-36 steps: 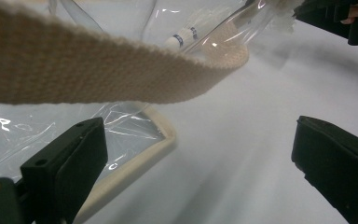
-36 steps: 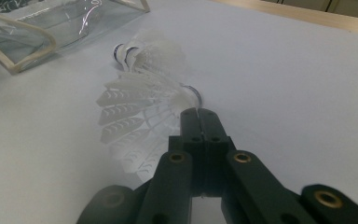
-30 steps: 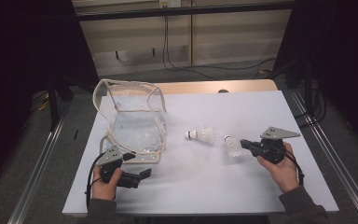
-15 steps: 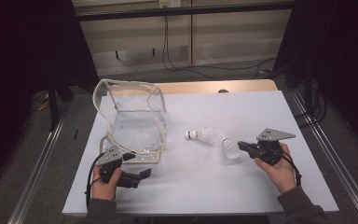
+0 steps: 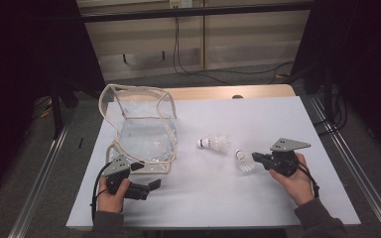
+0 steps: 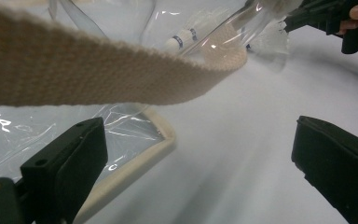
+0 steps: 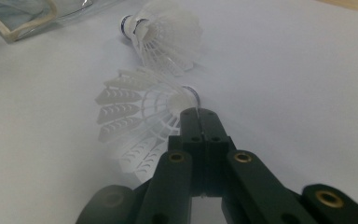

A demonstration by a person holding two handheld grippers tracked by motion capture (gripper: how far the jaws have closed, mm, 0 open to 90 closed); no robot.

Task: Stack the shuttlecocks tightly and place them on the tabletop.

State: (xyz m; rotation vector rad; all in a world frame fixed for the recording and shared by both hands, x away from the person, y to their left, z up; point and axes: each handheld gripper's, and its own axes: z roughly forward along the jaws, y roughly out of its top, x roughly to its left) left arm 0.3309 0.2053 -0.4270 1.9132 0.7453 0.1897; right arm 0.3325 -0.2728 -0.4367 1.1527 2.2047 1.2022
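Note:
Two white shuttlecocks lie right of centre on the white table (image 5: 258, 119). My right gripper (image 5: 254, 157) (image 7: 198, 112) has its jaws together at the cork end of the near shuttlecock (image 5: 245, 161) (image 7: 135, 116), pinching its skirt. The far shuttlecock (image 5: 214, 144) (image 7: 165, 35) lies free on its side. A clear plastic bag (image 5: 144, 134) with beige trim stands open at the left. My left gripper (image 5: 151, 187) (image 6: 200, 154) rests open just in front of the bag's near corner. The bag's beige strap (image 6: 98, 74) crosses in front of it.
The table's front edge runs just below both hands. Metal rails (image 5: 39, 178) flank the table on both sides. Bare white surface lies between the two grippers and behind the shuttlecocks.
My right gripper has shifted slightly left and toward me, and the near shuttlecock has moved with it. The left gripper and the bag have stayed put.

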